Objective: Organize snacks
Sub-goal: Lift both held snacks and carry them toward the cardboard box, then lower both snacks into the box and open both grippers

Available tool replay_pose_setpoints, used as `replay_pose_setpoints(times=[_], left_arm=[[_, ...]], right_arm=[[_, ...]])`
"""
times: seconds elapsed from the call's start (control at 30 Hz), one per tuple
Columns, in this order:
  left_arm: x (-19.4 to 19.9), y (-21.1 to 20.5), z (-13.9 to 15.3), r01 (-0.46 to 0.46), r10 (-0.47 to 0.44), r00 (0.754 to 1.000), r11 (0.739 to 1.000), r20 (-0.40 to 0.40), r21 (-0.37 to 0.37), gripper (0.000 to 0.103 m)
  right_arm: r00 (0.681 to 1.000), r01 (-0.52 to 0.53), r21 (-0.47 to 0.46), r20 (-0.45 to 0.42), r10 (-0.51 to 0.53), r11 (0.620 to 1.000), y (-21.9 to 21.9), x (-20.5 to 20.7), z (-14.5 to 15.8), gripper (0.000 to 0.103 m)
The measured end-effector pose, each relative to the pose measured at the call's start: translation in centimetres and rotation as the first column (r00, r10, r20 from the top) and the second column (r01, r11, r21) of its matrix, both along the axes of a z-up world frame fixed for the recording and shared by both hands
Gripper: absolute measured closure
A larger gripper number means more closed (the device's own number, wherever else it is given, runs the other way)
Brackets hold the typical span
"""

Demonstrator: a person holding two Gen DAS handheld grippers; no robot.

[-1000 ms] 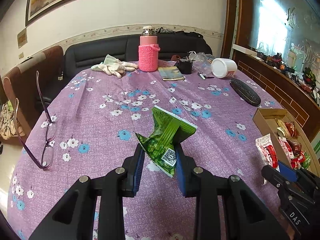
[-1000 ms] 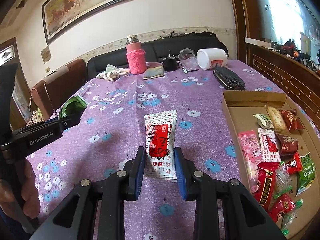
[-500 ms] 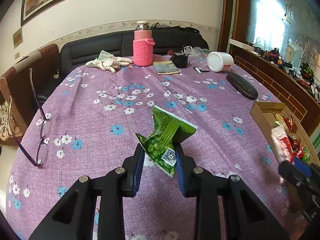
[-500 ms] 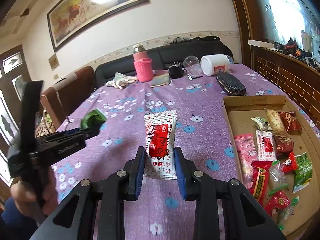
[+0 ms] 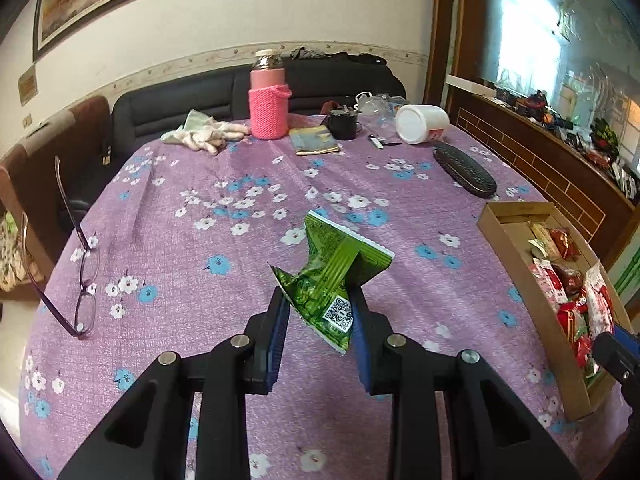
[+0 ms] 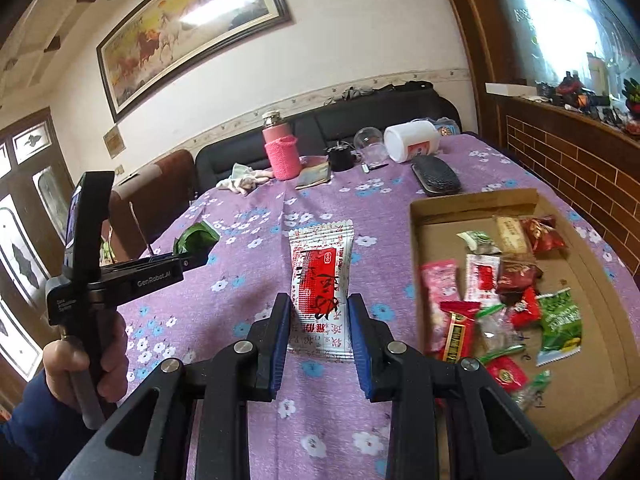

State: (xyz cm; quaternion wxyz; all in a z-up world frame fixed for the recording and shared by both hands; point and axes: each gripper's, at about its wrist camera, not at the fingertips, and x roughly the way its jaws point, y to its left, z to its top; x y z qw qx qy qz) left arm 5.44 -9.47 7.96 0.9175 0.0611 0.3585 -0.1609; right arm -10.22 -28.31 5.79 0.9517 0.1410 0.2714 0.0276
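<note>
My left gripper is shut on a crumpled green snack packet and holds it above the purple flowered tablecloth. My right gripper is shut on a white and red snack packet, held upright above the cloth just left of the cardboard box. The box holds several snack packets. In the left wrist view the box lies at the right edge, with the right gripper's tip beside it. The left gripper with the green packet shows at left in the right wrist view.
At the table's far side stand a pink knit-sleeved bottle, white gloves, a small booklet, a dark cup, a tipped white jar and a black case. Glasses lie at the left edge.
Both grippers have risen and tilted, each keeping its packet. The right gripper has moved right, up to the box. The left gripper has swung a little toward the box.
</note>
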Motion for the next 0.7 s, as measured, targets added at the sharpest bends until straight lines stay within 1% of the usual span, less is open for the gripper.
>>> replay_pose_setpoints(times=[0.1, 0.27, 0.47, 0.7], left_arm=[[-0.9, -1.5, 0.5, 0.022, -0.022, 1.000, 1.000, 0.011, 0.019, 0.074], [-2.6, -4.6, 0.9, 0.072, -0.072, 0.997, 0.997, 0.006, -0.001, 0.074], [-5.3, -9.1, 1.3, 0.153, -0.153, 0.988, 0.988, 0.026, 0.006, 0.074], [-8.2, -14.0, 1.3, 0.247, -0.247, 0.969, 0.968, 0.014, -0.040, 0.074]], right_arm=[[1.000, 0.010, 0.022, 0.004, -0.010, 1.000, -1.0, -0.5, -0.1, 0.072], [0.999, 0.039, 0.047, 0.011, -0.039, 0.998, -3.0, -1.3, -0.3, 0.072], [0.995, 0.088, 0.074, 0.032, -0.090, 0.993, -5.5, -2.5, -0.1, 0.072], [0.985, 0.167, 0.111, 0.034, -0.172, 0.980, -8.9, -4.2, -0.3, 0.072]])
